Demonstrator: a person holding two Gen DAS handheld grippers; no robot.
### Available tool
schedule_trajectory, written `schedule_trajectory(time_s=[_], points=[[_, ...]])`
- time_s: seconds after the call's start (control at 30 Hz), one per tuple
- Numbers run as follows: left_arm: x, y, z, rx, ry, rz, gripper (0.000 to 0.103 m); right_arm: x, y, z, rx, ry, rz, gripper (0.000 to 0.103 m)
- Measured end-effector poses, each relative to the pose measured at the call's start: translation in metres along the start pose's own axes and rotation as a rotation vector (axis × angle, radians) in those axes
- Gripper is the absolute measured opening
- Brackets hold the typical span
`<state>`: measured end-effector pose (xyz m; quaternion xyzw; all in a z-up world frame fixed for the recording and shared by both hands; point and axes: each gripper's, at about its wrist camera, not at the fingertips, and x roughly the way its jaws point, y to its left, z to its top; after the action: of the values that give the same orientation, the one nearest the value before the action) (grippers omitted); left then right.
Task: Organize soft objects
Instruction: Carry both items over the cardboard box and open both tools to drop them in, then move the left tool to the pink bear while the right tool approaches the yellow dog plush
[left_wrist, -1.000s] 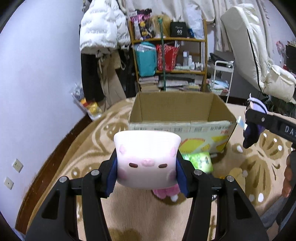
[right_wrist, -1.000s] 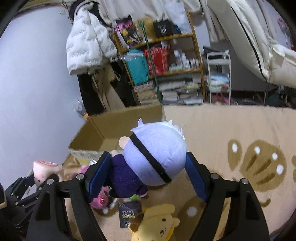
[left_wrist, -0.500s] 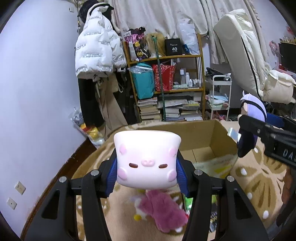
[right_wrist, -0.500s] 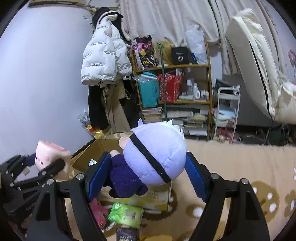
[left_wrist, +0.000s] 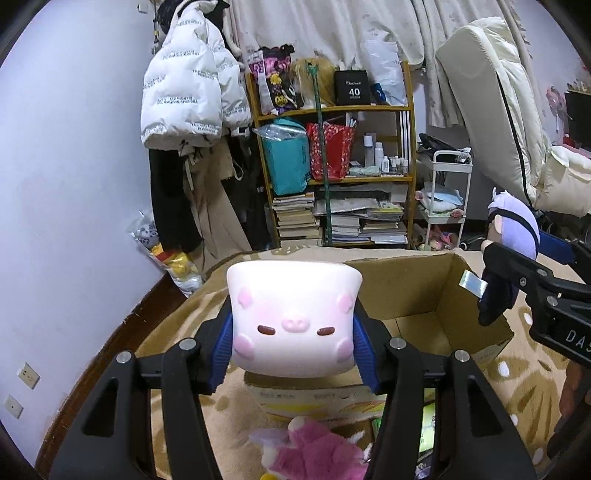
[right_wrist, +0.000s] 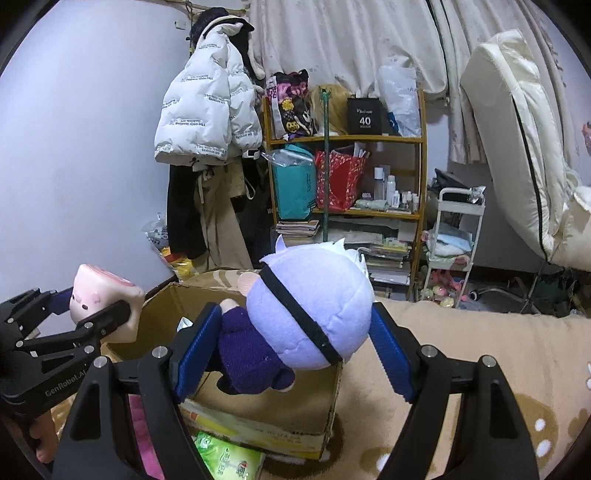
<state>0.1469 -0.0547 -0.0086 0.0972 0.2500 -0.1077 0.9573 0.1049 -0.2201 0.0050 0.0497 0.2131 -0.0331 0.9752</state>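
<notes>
left wrist view: left gripper (left_wrist: 293, 341) jaws opening, blue pads (left_wrist: 223, 343) still touching both sides of the pig cube (left_wrist: 293, 317), held upright, face toward camera. cube sits above the near left wall of the open box (left_wrist: 424, 291) on the rug (left_wrist: 517, 384). pink plush (left_wrist: 314, 450) on the rug just near the box. right gripper (left_wrist: 517, 275) at far right edge, carrying the doll (left_wrist: 511, 225) over the box's right side. shelf (left_wrist: 332, 177) and jacket (left_wrist: 188, 92) far behind.

right wrist view: right gripper (right_wrist: 291, 345) fingers fairly wide, clamped on the doll (right_wrist: 308, 314), lying sideways, lilac head right, dark body left, over the box (right_wrist: 258, 410). left gripper (right_wrist: 86, 306) at left holding the pig cube (right_wrist: 105, 302) by the box's left edge. green pack (right_wrist: 225, 459) on the rug near the box. cart (right_wrist: 454, 236) far right of the shelf.
</notes>
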Motion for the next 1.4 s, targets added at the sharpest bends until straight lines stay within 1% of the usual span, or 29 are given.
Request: schedule_trajectory(time_s=[0.17, 0.3, 0.37, 0.6, 0.63, 0.67, 0.7, 0.73, 0.77, 0.83, 1.0, 1.1, 1.3, 1.4], points=[[0.015, 0.002, -0.006, -0.028, 0.042, -0.035, 0.058, 0.018, -0.006, -0.009, 0.027, 0.036, 0.025, 0.085], [0.023, 0.001, -0.007, -0.033, 0.049, -0.041, 0.062, 0.026, -0.006, -0.015, 0.022, 0.063, 0.033, 0.086], [0.025, 0.001, -0.007, -0.036, 0.054, -0.059, 0.064, 0.027, -0.007, -0.017, 0.025, 0.071, 0.040, 0.087], [0.027, -0.002, -0.011, -0.027, 0.081, -0.046, 0.069, 0.024, -0.010, -0.019, 0.032, 0.067, 0.042, 0.089], [0.025, -0.001, -0.011, -0.030, 0.084, -0.045, 0.072, 0.023, -0.010, -0.019, 0.034, 0.067, 0.043, 0.090], [0.024, 0.000, -0.012, -0.032, 0.079, -0.042, 0.079, 0.023, -0.010, -0.019, 0.034, 0.066, 0.045, 0.091], [0.021, 0.001, -0.012, -0.035, 0.063, -0.034, 0.083, 0.022, -0.011, -0.019, 0.036, 0.066, 0.043, 0.091], [0.017, 0.003, -0.012, -0.038, 0.042, -0.025, 0.090, 0.023, -0.009, -0.018, 0.036, 0.068, 0.039, 0.092], [0.013, 0.004, -0.011, -0.041, 0.026, -0.020, 0.092, 0.022, -0.009, -0.018, 0.038, 0.071, 0.040, 0.092], [0.008, 0.005, -0.009, -0.040, 0.017, -0.014, 0.095, 0.018, -0.009, -0.019, 0.044, 0.070, 0.036, 0.099], [0.001, 0.009, -0.011, -0.040, 0.031, -0.003, 0.096, 0.008, -0.002, -0.019, 0.036, 0.081, 0.037, 0.101], [-0.006, 0.011, -0.015, -0.040, 0.054, 0.001, 0.096, -0.003, 0.003, -0.022, 0.026, 0.077, 0.031, 0.103], [-0.025, 0.017, -0.023, -0.036, 0.090, 0.002, 0.096, -0.020, 0.007, -0.026, 0.028, 0.087, 0.021, 0.103], [-0.038, 0.020, -0.027, -0.037, 0.117, -0.010, 0.096, -0.033, 0.006, -0.029, 0.047, 0.099, 0.009, 0.103]])
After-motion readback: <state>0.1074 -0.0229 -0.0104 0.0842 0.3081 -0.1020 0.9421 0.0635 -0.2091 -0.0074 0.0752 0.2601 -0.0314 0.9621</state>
